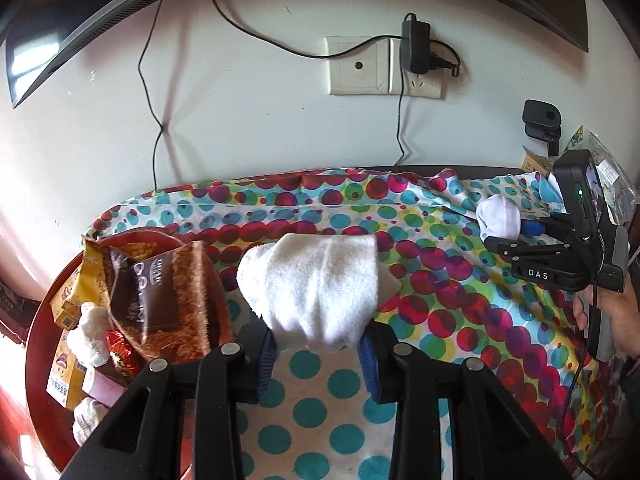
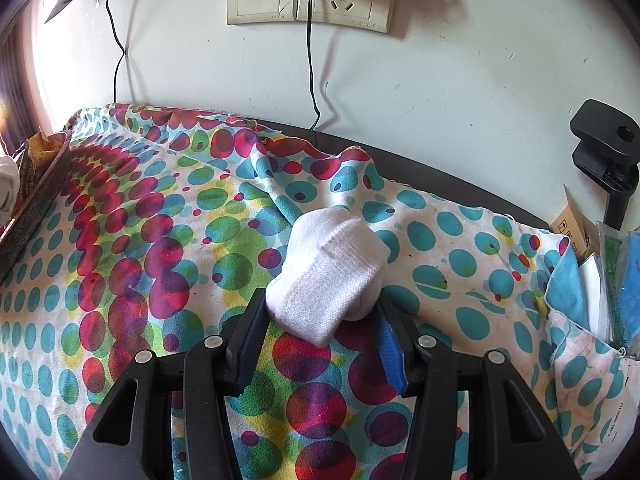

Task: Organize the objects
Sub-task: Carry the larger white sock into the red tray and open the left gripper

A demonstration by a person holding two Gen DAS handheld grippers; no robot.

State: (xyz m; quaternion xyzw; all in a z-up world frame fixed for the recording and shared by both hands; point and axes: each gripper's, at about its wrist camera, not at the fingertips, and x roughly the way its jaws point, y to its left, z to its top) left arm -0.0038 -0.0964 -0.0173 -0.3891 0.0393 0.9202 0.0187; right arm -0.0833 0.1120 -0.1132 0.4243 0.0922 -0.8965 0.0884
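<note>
Polka-dot cloth (image 2: 132, 240), rumpled, multicolour, covers the whole table. Round red tray (image 1: 42, 320) at its left edge is already heaped w/ snack packets and white rolls.

Left gripper (image 1: 318, 350) is clamped tight on a rolled white terry towel (image 1: 316, 284), held just right of the tray. Right gripper (image 2: 320, 330) has its jaws partway apart round a second, smaller white knit roll (image 2: 326, 276); can't tell if its pads actually press it.

Risks, my guess: the tray's so full the towel could roll off the heap or knock a packet out. Soft rolls may unfurl if released. The smaller roll could drag the loose cloth.
</note>
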